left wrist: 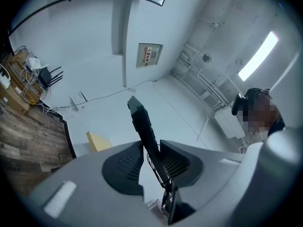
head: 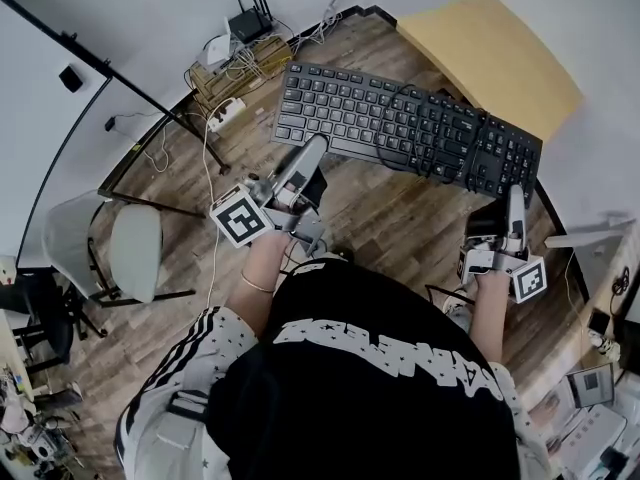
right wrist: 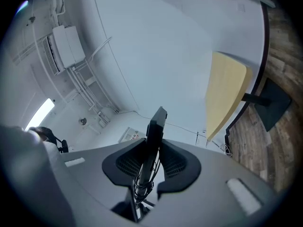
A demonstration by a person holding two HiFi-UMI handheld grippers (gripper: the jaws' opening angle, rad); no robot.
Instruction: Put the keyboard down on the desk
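One black keyboard (head: 405, 128) is what I have in hand, held up over the wooden floor (head: 400, 223) with its keys facing me and its cable (right wrist: 142, 183) looped across the top. It is not on the desk (head: 490, 48); in the head view its right end sits just short of the pale wood top's near edge. My left gripper (head: 312, 148) has the near long edge toward the left end, and in the left gripper view both jaws are closed against the thin board, which runs edge-on between them. My right gripper (head: 515, 193) has the right end by the number pad, its jaws likewise pressed onto the board from both sides in its own view. Further out I see a router (head: 250, 23) and a box of tangled wires (head: 225, 78) by the white wall, and a chair (head: 135, 253) off to my left
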